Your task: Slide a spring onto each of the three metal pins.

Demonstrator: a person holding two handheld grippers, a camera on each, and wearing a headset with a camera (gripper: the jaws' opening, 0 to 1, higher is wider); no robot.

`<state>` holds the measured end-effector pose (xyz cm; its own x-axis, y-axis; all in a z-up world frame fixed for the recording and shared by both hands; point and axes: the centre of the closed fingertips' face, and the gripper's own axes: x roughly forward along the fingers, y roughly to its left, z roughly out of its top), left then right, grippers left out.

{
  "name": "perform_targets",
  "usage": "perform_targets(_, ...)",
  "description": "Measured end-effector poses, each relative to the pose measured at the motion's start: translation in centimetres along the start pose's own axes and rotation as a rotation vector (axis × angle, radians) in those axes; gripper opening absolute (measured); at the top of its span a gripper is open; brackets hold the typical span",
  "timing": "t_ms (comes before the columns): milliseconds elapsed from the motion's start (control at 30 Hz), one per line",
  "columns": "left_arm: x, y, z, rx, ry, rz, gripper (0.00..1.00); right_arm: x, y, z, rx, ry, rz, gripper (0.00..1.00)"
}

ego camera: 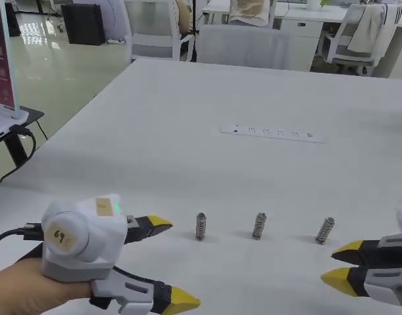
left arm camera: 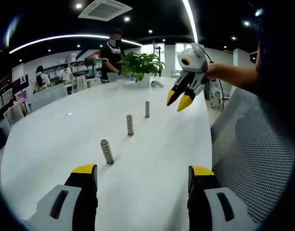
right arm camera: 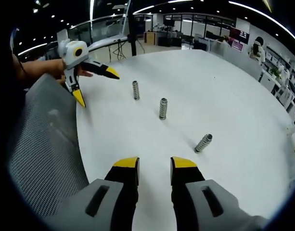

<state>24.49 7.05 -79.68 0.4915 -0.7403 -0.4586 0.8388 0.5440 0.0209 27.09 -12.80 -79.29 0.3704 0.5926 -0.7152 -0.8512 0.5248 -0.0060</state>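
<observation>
If the left gripper point(ego camera: 171, 262) swings to the side, its wide-open, empty jaws could bump the left spring point(ego camera: 201, 226), which stands near its top tip, and knock it over. The middle spring point(ego camera: 259, 225) stands straight up on the white table point(ego camera: 187, 118). It looks safe to me, since both grippers are apart from it. The right spring point(ego camera: 325, 230) leans to one side, so I think it may not sit all the way down on its pin. A small poke from the right gripper point(ego camera: 341, 264), which is close by, could tip it off or send it rolling. I cannot see the pins, because the springs hide them. The left gripper sits low over the table in a hand point(ego camera: 17, 292) and points right, toward the row of springs. The right gripper points left at the row, with its jaws open only a little way, and it holds nothing too.
</observation>
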Motion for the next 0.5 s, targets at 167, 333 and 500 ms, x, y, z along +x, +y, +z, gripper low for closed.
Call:
perform_targets(167, 0.0, -0.1, -0.1, 0.0, 0.004, -0.003, 0.73, -1.4, -1.4, -0.1, 0.032, -0.032, -0.041, 0.26)
perform_targets(333, 0.0, 0.0, -0.1, -0.004, 0.004, 0.0, 0.73, -2.1, -1.9, -0.6, 0.039, -0.043, -0.067, 0.27)
perform_targets(500, -0.1, 0.1, -0.1, -0.012, 0.0, 0.003, 0.73, -2.6, -2.0, -1.4, 0.047, -0.064, -0.072, 0.3)
